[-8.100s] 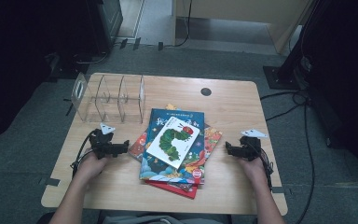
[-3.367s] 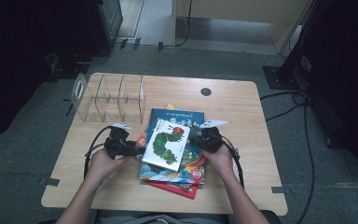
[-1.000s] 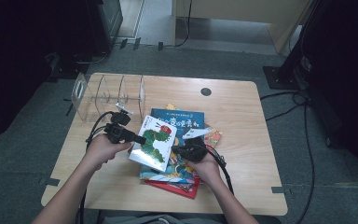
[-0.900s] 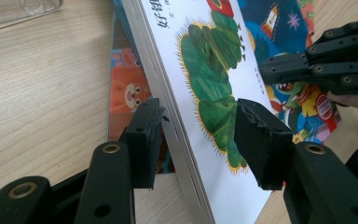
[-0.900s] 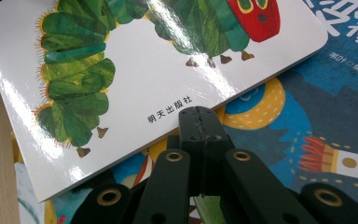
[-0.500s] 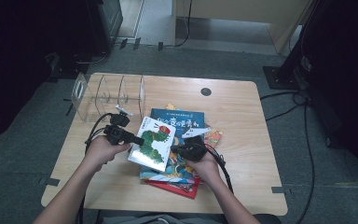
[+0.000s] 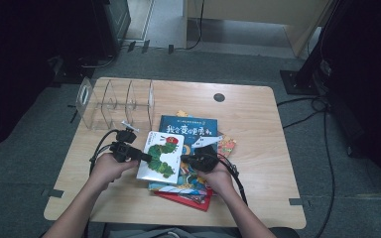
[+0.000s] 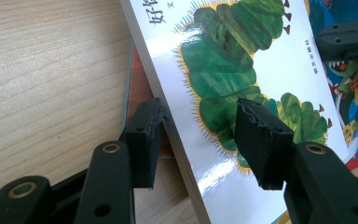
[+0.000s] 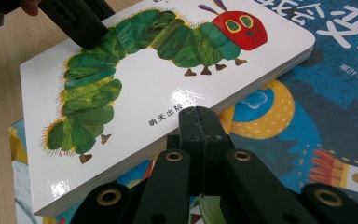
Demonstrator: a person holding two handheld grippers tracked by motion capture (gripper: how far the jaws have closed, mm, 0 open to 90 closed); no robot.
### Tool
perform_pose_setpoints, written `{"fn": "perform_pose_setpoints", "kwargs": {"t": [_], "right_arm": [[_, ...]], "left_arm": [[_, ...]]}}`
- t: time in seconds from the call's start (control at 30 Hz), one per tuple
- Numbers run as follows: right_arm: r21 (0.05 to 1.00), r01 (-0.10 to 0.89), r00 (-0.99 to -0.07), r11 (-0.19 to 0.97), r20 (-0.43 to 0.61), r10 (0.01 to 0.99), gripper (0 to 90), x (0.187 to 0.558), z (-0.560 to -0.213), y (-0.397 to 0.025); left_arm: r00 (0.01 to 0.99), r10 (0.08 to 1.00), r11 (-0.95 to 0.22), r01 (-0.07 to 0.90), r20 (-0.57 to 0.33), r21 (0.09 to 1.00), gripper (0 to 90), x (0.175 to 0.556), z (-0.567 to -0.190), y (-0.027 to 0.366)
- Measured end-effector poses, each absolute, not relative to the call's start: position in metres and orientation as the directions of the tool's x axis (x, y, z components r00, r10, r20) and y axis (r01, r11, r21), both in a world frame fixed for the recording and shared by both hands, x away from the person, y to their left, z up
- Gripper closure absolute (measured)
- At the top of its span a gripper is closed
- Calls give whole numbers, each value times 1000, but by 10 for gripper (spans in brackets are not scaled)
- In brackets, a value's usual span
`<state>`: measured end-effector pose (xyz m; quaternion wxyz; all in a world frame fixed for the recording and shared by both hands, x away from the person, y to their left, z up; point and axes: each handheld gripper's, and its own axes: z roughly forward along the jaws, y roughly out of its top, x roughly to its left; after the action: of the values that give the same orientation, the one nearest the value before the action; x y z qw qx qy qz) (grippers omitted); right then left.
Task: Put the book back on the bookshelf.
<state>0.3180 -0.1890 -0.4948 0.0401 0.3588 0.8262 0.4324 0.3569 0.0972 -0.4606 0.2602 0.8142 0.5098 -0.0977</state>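
Observation:
A white board book with a green caterpillar (image 7: 159, 157) lies tilted over the left part of a stack of picture books. My left gripper (image 7: 146, 157) grips its left edge, one jaw under the spine and one on the cover (image 8: 198, 121). My right gripper (image 7: 184, 159) is shut, its joined tips (image 9: 199, 116) against the book's right edge, with nothing between them. In the right gripper view the caterpillar book (image 9: 135, 93) sits raised above a blue book (image 9: 335, 84). The left gripper's jaw presses the far corner.
A large blue book (image 7: 193, 131) tops the stack, with a red one (image 7: 191, 202) sticking out at the bottom front. A clear plastic divider rack (image 7: 116, 101) stands at the back left of the wooden table (image 7: 258, 114). Cables trail from both grippers.
Both grippers came in from the table's sides to the caterpillar book. The left one closed on its left edge, and the book has slid left and tilted. Little has moved in the last second.

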Motion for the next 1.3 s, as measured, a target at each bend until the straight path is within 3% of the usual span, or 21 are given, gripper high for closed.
{"fn": "perform_pose_setpoints", "kwargs": {"t": [0.33, 0.63, 1.03, 1.27, 1.3], "right_arm": [[746, 543, -752, 385, 227, 619, 900, 318, -495, -189], [745, 540, -764, 391, 238, 600, 900, 319, -495, -182], [739, 550, -765, 389, 261, 588, 900, 318, -495, -172], [743, 533, -782, 406, 248, 572, 897, 316, -495, -168], [744, 532, -782, 405, 247, 572, 897, 316, -496, -169]], "left_arm": [[480, 775, -360, 870, -411, 336, 463, 344, -462, 99], [420, 765, -301, 903, -489, 306, 408, 344, -471, 109], [396, 752, -289, 916, -527, 277, 425, 354, -473, 122], [400, 747, -299, 916, -531, 269, 373, 354, -476, 128], [392, 749, -302, 919, -534, 252, 318, 355, -478, 128]]}}
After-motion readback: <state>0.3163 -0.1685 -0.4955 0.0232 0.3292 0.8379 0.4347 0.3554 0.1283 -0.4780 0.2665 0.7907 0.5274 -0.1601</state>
